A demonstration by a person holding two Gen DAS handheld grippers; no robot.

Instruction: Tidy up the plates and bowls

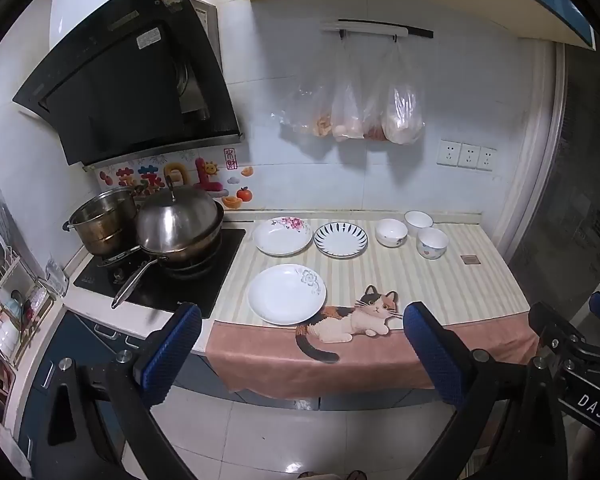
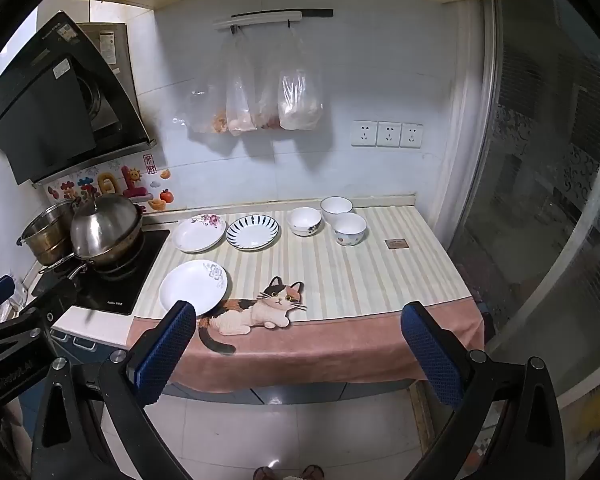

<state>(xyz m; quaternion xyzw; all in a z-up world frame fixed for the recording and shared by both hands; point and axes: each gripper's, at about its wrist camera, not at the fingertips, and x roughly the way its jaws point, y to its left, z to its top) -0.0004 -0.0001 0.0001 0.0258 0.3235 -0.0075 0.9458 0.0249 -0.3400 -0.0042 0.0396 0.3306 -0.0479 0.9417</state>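
Three plates lie on the striped cloth: a white plate with a grey flower [image 1: 286, 293] [image 2: 193, 287] at the front, a pink-flower plate [image 1: 283, 235] [image 2: 199, 233] and a blue-striped plate [image 1: 341, 240] [image 2: 252, 232] behind it. Three white bowls [image 1: 391, 232] [image 1: 418, 220] [image 1: 432, 242] cluster at the back right; they also show in the right wrist view [image 2: 304, 221] [image 2: 336, 206] [image 2: 350, 229]. My left gripper [image 1: 300, 324] is open and empty, held back off the counter's front edge. My right gripper [image 2: 300, 320] is open and empty, beside it to the right.
A stove [image 1: 160, 276] with a lidded wok [image 1: 180, 228] and a steel pot [image 1: 102, 220] stands left of the cloth. A range hood [image 1: 128, 92] hangs above. Plastic bags [image 1: 356, 108] hang on the wall. A dish rack [image 1: 4, 304] is far left. A glass door [image 2: 540, 200] is at right.
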